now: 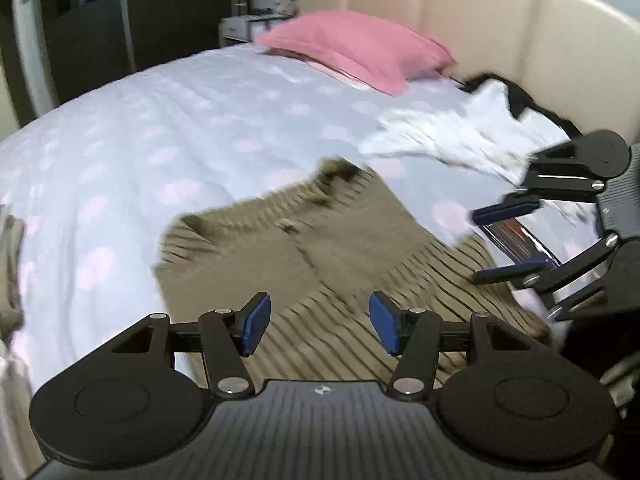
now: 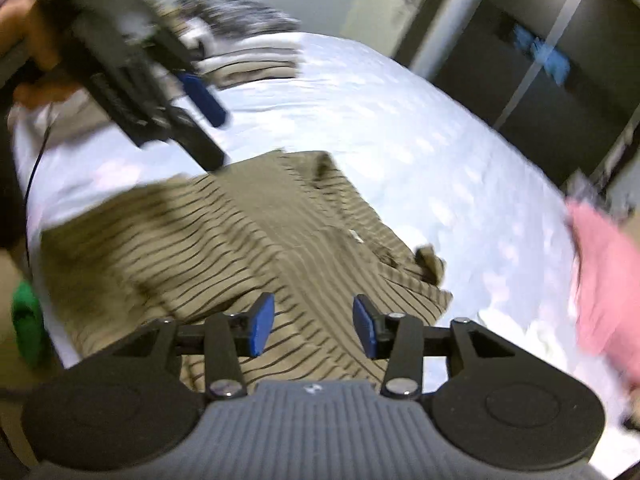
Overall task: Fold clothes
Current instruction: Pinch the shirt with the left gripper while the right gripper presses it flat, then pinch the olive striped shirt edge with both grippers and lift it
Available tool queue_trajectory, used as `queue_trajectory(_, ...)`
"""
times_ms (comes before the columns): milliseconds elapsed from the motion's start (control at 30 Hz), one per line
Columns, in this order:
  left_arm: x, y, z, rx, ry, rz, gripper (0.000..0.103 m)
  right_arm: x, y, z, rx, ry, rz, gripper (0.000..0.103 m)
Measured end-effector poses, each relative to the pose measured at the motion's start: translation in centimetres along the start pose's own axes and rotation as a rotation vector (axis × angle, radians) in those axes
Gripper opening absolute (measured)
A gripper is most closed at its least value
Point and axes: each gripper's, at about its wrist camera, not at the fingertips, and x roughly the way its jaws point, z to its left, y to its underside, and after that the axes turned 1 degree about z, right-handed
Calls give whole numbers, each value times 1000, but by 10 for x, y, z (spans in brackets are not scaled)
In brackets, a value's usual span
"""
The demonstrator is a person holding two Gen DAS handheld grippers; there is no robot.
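Shirt: striped olive shirt (image 1: 320, 248) lies partly folded on the bed (image 1: 160, 128), pink pillow (image 1: 360, 52) at 12 o'clock.
Left claw (image 1: 319, 324): apart, empty, above shirt.
Right claw (image 2: 314, 326): apart, empty, above shirt.

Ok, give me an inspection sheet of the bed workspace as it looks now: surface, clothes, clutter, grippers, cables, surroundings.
Surface: bed sheet, pale blue with pink blotches, lightly wrinkled.
Job's things: striped olive shirt lying partly folded on the sheet; white garment crumpled near the headboard, with a dark garment behind it; stack of folded clothes at the far edge.
Clutter: pink pillow; green object beside the bed, too blurred to name.
Grippers: left gripper jaws apart, nothing between them; right gripper jaws apart, nothing between them; both above the shirt.
Cables: thin dark cable hanging by the left hand.
Surroundings: cream padded headboard; dark wardrobe; nightstand.
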Motion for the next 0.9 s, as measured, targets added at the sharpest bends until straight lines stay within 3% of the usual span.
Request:
queue_trajectory(167,9,-24,50,-44,-29,-38,54,22,2,-57,159,-32,45,59)
queue_trajectory(300,37,-34,85,-81,-24,-19,60,63,4,-98,280,-52,79,65)
queue_trajectory(467,87,-34,115,-71,-24,36,61,112,4,-129,290,-64,110,72)
queue_trajectory(567,115,-29,132,-82,-23,83,61,143,4,-144,284,-62,138,72)
queue_trajectory(800,168,-15,157,-121,8,170,61,209,15,-173,419,-96,208,72)
queue_trajectory(900,177,-10,162,-139,24,161,62,223,18,-173,443,-120,219,66)
